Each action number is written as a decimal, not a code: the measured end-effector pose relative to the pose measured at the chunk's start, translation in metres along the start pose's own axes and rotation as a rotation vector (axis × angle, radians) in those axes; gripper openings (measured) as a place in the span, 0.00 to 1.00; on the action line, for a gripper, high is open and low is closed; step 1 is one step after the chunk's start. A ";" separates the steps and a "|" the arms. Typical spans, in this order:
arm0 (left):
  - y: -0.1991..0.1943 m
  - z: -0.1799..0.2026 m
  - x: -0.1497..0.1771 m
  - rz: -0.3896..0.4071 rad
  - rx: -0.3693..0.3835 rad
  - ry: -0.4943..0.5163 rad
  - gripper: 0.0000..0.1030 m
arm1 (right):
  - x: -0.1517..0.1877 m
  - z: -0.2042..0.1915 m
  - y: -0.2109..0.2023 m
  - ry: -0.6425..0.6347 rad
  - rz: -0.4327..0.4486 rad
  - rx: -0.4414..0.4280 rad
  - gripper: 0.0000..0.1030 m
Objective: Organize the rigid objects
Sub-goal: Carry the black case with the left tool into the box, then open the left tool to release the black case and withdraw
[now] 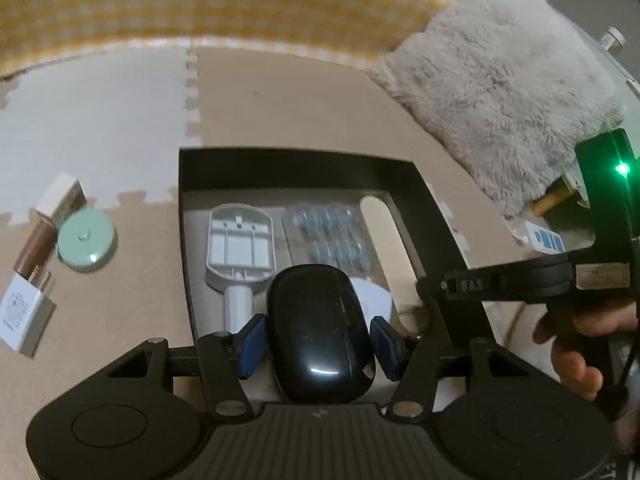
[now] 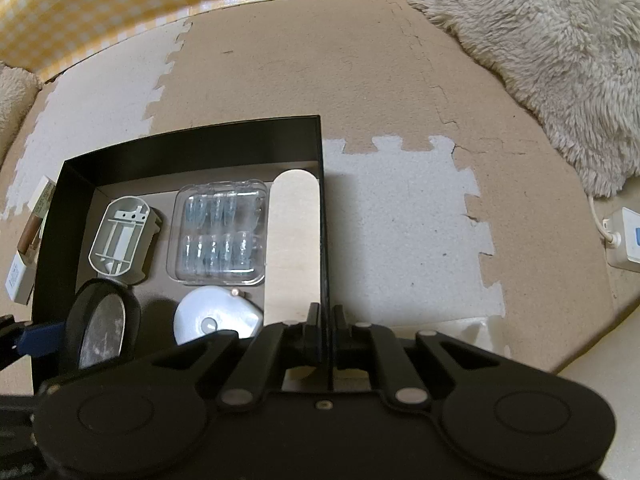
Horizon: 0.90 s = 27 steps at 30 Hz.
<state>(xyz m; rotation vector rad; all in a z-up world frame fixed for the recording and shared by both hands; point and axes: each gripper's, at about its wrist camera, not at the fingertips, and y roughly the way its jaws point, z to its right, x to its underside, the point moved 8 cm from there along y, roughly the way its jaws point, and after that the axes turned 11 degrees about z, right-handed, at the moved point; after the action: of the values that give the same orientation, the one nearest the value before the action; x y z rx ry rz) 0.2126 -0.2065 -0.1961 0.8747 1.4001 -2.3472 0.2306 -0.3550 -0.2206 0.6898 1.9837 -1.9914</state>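
A black open box (image 1: 416, 184) lies on the foam floor mat. In it are a grey plastic shell with a handle (image 1: 240, 240), a clear blister pack (image 1: 332, 232), a beige oblong piece (image 2: 294, 240) and a white round tape measure (image 2: 216, 316). My left gripper (image 1: 318, 340) holds a glossy black computer mouse (image 1: 320, 332) between its blue pads, above the box's near part; it also shows in the right wrist view (image 2: 102, 326). My right gripper (image 2: 326, 328) is shut on the box's right wall (image 2: 325, 240).
Left of the box lie a green round tape measure (image 1: 86, 246), a white charger (image 1: 24, 316), a brown tube (image 1: 34, 250) and a small white carton (image 1: 62, 198). A fluffy grey cushion (image 1: 500, 88) lies at the far right. A white power strip (image 2: 626, 240) lies at the right.
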 end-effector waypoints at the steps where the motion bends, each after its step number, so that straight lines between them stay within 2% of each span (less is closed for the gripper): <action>1: 0.000 -0.001 -0.001 0.012 -0.012 0.001 0.55 | 0.000 0.000 0.000 0.001 0.000 0.000 0.07; 4: 0.003 0.000 -0.001 0.031 -0.022 0.008 0.56 | 0.000 0.000 0.000 -0.003 0.000 0.001 0.07; 7: 0.002 0.002 -0.002 0.018 -0.002 0.004 0.66 | 0.000 0.000 0.000 -0.001 0.001 0.000 0.07; 17: -0.005 0.008 0.003 -0.026 0.023 0.009 0.69 | 0.000 0.000 0.000 -0.001 0.001 -0.001 0.07; 27: -0.025 0.018 -0.004 0.004 0.038 0.078 0.86 | 0.000 0.000 0.000 -0.001 0.001 -0.001 0.07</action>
<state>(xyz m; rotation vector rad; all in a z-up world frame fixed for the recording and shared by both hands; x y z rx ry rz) 0.1965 -0.2097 -0.1701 0.9886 1.3855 -2.3679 0.2309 -0.3551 -0.2206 0.6892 1.9833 -1.9902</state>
